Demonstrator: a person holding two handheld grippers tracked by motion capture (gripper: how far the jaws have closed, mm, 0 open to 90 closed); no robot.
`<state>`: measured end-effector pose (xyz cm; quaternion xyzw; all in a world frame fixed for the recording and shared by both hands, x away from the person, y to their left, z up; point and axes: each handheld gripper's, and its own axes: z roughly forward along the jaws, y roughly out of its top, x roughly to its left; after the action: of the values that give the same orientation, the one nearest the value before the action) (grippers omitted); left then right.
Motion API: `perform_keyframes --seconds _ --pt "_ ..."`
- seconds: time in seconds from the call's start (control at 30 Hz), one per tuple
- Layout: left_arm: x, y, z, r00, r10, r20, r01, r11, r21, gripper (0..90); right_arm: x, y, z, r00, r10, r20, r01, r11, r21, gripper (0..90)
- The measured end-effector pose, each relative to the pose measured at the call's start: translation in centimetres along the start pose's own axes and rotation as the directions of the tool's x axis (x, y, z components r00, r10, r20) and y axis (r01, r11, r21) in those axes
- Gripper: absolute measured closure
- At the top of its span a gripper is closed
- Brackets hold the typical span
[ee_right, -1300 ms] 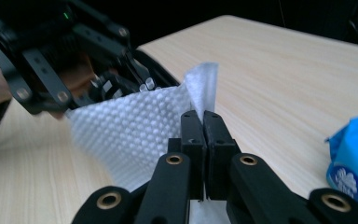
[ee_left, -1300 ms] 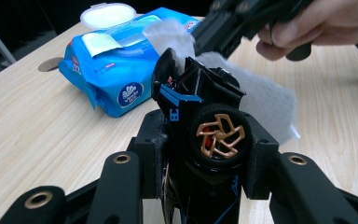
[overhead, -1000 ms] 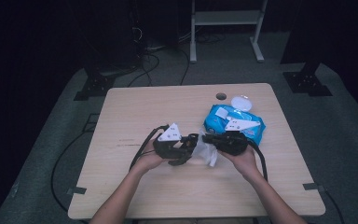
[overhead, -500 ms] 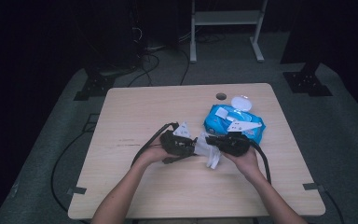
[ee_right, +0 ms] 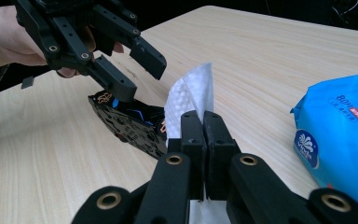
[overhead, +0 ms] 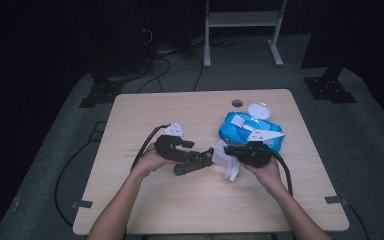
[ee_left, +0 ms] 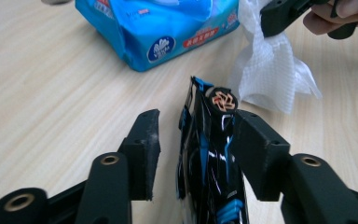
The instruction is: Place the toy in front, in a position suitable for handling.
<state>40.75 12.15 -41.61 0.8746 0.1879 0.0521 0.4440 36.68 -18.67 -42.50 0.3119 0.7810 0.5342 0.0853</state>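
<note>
A black toy car (ee_left: pixel 209 158) with blue trim stands on its side on the table, between the jaws of my left gripper (ee_left: pixel 198 126). Those jaws have just been opening: one pad rests against the car, the other stands clear of it. In the high view the left gripper (overhead: pixel 200 161) points right toward my right gripper (overhead: pixel 228 153). The right gripper (ee_right: pixel 204 123) is shut on a white wet wipe (ee_right: pixel 191 93), which hangs crumpled just past the car (ee_right: pixel 130 123). The wipe (ee_left: pixel 270 74) touches the table beside the car's front end.
A blue pack of wet wipes (overhead: pixel 250 131) lies right of centre with its white lid (overhead: pixel 258 110) flipped open behind it. A cable hole (overhead: pixel 237 103) sits near the table's far edge. Cables trail from both grippers over the wooden table (overhead: pixel 145 200).
My left gripper has drawn a little to the left and its jaws have spread apart around the car. The right hand has kept still with the wipe.
</note>
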Motion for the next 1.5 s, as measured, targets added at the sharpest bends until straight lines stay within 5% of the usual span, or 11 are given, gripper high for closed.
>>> perform_keyframes --seconds 0.13,0.33,0.53,0.77,1.2,1.5 --pt "0.0 -0.6 0.2 1.0 -0.005 0.0 0.005 0.9997 0.022 47.7 0.0 0.0 0.0 1.0 -0.001 0.0 0.001 1.0 0.003 87.8" --pt "-0.1 -1.2 0.4 0.9996 -0.029 -0.007 0.029 0.9994 -0.018 47.6 0.0 0.0 -0.2 0.9999 -0.011 0.004 0.011 0.9999 0.005 87.8" --pt "-1.5 -1.2 0.4 0.9972 0.057 -0.048 -0.058 0.998 -0.024 46.9 0.1 -0.2 -0.6 1.0 -0.008 0.003 0.008 1.0 0.002 87.8" --pt "-3.6 -1.3 0.9 0.9867 0.147 -0.07 -0.148 0.9889 -0.01 44.5 0.1 -0.4 -0.9 0.9999 -0.014 0.006 0.014 0.9998 0.014 87.8" --pt "-4.7 -1.9 4.1 0.9726 0.221 -0.074 -0.211 0.9703 0.118 36.2 -0.7 -1.1 -1.5 0.9995 0.006 0.03 -0.007 0.9995 0.032 87.8" --pt "-5.0 -2.1 3.8 0.9699 0.229 -0.082 -0.219 0.9683 0.12 30.3 -1.4 -1.8 -3.5 0.9986 0.022 0.047 -0.024 0.9993 0.03 87.7"
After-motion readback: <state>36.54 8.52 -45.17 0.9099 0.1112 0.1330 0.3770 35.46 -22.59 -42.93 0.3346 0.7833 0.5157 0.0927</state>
